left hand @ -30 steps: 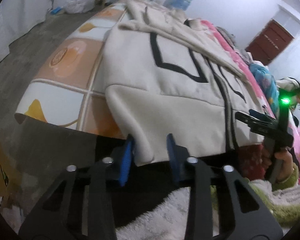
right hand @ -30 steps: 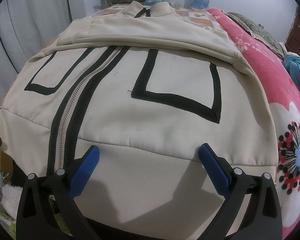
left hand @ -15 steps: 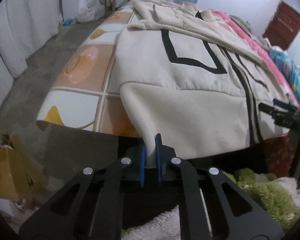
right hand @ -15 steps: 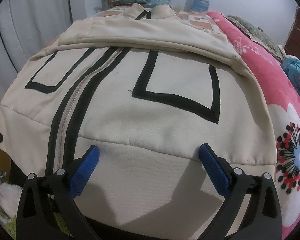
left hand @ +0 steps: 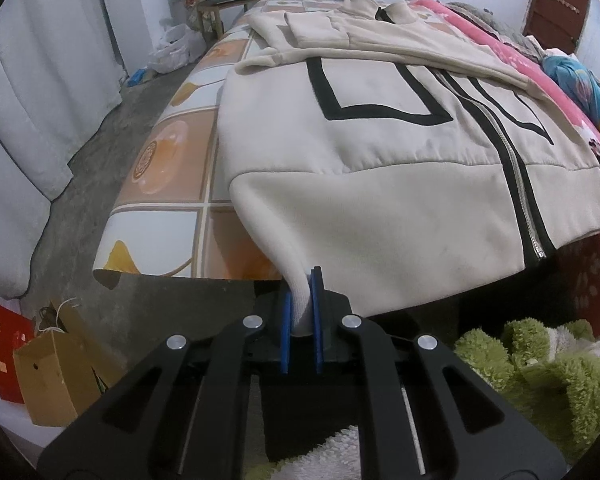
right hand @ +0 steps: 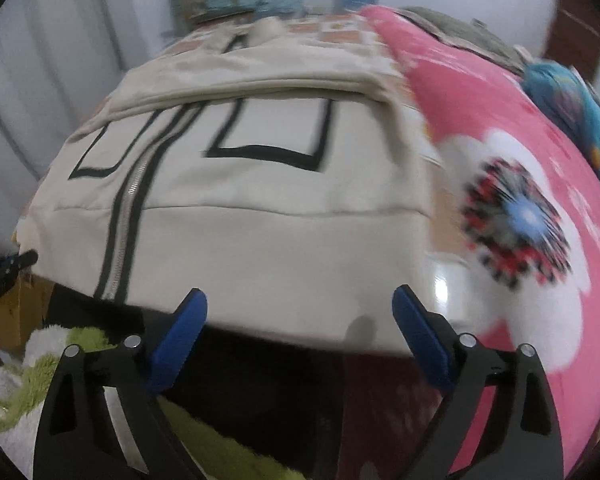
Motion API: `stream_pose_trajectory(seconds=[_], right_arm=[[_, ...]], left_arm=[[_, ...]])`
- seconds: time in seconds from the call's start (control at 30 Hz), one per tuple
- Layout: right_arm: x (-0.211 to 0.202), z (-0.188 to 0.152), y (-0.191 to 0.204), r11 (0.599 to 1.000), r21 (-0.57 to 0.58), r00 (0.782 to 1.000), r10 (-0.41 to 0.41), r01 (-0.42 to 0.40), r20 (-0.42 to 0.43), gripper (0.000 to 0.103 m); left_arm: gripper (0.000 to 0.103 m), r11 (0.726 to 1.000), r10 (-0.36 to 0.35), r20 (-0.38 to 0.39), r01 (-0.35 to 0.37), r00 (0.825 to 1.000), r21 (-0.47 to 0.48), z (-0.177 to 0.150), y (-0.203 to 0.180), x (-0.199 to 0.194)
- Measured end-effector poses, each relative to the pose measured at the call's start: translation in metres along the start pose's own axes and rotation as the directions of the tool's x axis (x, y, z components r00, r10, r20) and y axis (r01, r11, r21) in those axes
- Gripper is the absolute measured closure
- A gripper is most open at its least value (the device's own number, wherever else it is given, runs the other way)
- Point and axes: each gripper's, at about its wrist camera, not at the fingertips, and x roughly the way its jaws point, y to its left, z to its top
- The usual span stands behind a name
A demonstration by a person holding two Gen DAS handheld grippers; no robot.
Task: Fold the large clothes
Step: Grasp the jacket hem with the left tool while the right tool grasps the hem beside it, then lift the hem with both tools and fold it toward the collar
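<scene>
The cream jacket [left hand: 380, 168] lies flat on the bed [left hand: 172, 152], front up, its collar at the far end and its hem hanging over the near edge. Its long axis follows the zip [left hand: 512, 184], running straight away from both grippers.

The left gripper [left hand: 302, 320] is clamped on the jacket's near left hem corner, and the cloth rises out of the pads in a taut ridge. The right gripper [right hand: 300, 324] holds nothing. Its jaws are wide and just starting to close, and the jacket's hem sits beyond and between the blue pads [right hand: 180, 328], not touching them. The jacket's near right corner lies just ahead and to the right of that gripper, next to the pink flowered blanket [right hand: 520, 184]. That is probably its next hold, so both corners can be carried toward the collar.

The jacket is thick, soft fleece with black outline stripes, a metal zip and a wide plain hem band. The sleeves are already folded across its chest.
</scene>
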Motion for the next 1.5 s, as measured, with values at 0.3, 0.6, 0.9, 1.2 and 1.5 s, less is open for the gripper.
stream_pose_trajectory(seconds=[0.3, 0.6, 0.9, 1.2, 1.5], right_arm=[[0.006, -0.010, -0.047, 0.980, 0.198, 0.999, 0.002, 0.007, -0.047, 0.042], [0.022, -0.019, -0.063, 0.954, 0.294, 0.992, 0.085, -0.055, -0.090, 0.084], [-0.012, -0.016, -0.054, 0.943, 0.275, 0.981, 0.193, -0.185, -0.002, 0.097], [-0.017, 0.040, -0.054, 0.890, 0.281, 0.933, 0.330, -0.358, 0.144, 0.097], [0.017, 0.117, -0.063, 0.886, 0.285, 0.924, 0.306, -0.364, 0.229, 0.097]], left_arm=[[0.096, 1.000, 0.017, -0.010, -0.017, 1.000, 0.012, 0.002, -0.002, 0.003], [0.098, 0.999, 0.028, 0.005, -0.028, 1.000, 0.021, 0.002, -0.001, -0.002], [0.098, 0.999, 0.021, 0.048, -0.022, 0.999, 0.025, 0.005, 0.012, -0.030], [0.098, 0.906, -0.333, 0.177, 0.366, 0.926, -0.214, 0.056, 0.057, -0.045], [0.098, 0.854, -0.358, 0.222, 0.414, 0.907, -0.316, 0.136, 0.068, 0.001]])
